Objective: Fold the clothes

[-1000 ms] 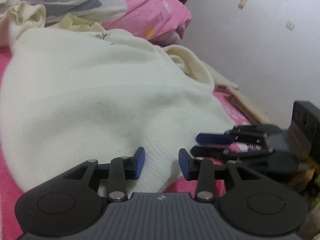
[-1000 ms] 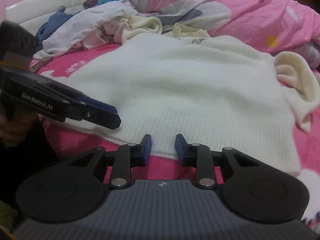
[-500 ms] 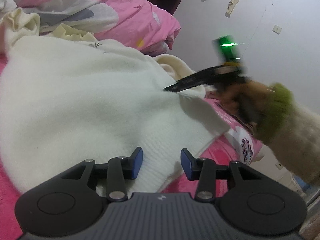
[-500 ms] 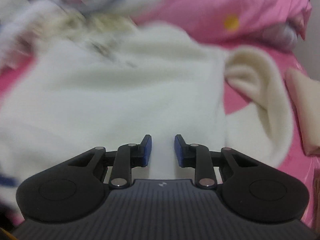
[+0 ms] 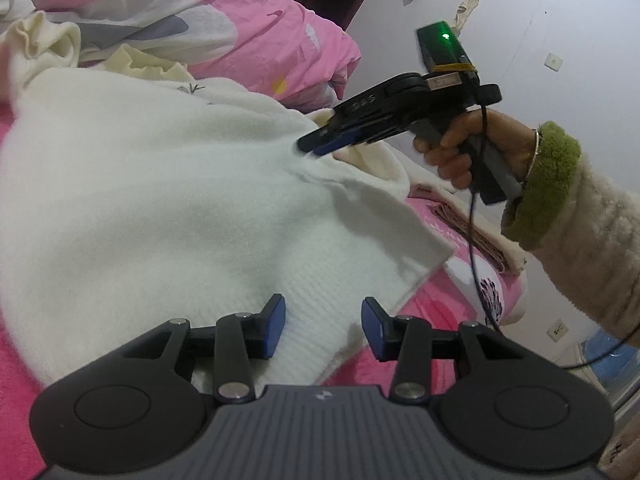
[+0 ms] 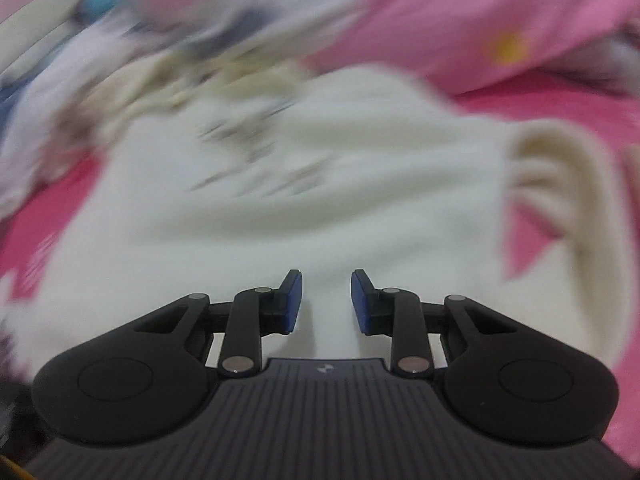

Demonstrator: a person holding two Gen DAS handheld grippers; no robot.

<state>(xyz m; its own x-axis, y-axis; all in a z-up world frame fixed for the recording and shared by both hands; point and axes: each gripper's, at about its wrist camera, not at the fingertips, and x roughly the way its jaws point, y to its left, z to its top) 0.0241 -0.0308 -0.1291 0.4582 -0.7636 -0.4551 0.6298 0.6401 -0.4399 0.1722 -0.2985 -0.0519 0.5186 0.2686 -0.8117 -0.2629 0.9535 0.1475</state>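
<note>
**Cream sweater spread on the bed, both grippers over it**

Right now the white sweater (image 5: 160,200) lies spread across the pink bedsheet (image 5: 12,340), its ribbed hem toward the near edge of the bed and its collar end up by the rumpled pink duvet (image 5: 248,32). A cream sleeve (image 5: 384,164) curls out from its far right side.

The left gripper (image 5: 322,326) hangs low over the hem with its blue pads (image 5: 276,326) apart; the ribbed hem shows in the gap between them, but neither pad presses on the knit, so nothing is held. Its jaws have just been opening a little.

The right gripper (image 5: 310,146) is held in a hand (image 5: 472,148) with a fuzzy green cuff (image 5: 548,188), and its tips come down on the sweater's right side, close to where the sleeve joins the body — the cloth puckers a little just below them. From the left camera the fingers look close together. The right wrist view is badly blurred, yet the gripper itself (image 6: 326,302) is sharp: its jaws stand a narrow way apart with white knit behind the gap and nothing pinched between the pads (image 6: 292,302).

Beyond the sweater a heap of other clothes (image 5: 44,36) sits against the duvet.
</note>
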